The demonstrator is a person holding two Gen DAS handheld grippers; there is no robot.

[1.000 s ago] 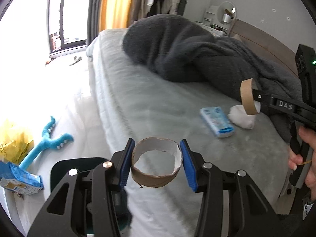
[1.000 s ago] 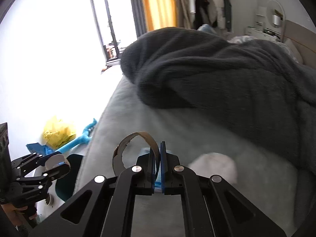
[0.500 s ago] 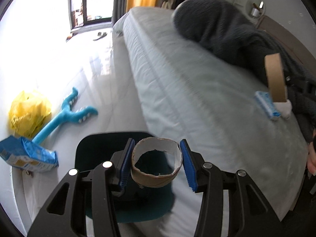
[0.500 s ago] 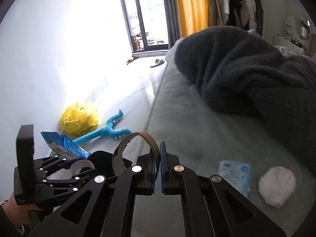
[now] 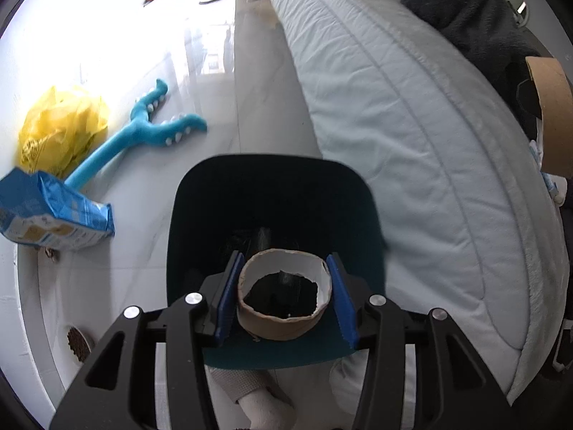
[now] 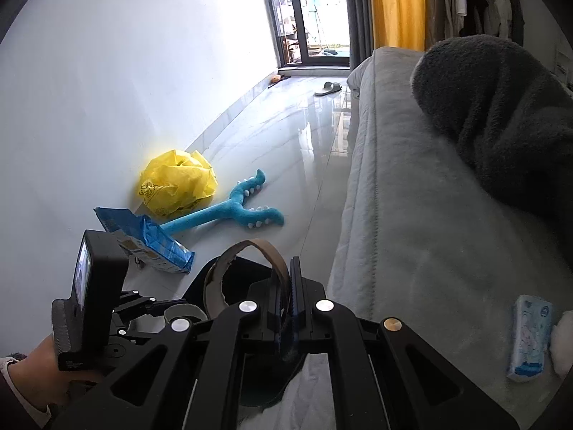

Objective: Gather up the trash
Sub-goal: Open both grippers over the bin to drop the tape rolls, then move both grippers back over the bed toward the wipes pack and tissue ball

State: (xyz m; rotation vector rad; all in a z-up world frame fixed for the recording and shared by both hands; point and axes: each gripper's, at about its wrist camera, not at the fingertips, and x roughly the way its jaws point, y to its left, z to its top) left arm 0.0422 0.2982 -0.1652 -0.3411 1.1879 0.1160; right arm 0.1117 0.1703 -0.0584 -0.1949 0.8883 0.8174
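Cardboard ring in left gripper | over teal bin (contents dark)

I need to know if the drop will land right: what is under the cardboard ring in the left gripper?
The ring, held in the left gripper, hangs over the open dark teal bin. The bin's inside is dark; its contents cannot be made out.

The left wrist view looks steeply down, close over the dark teal plastic bin; the right looks level along the glossy pale floor; both share the bin.
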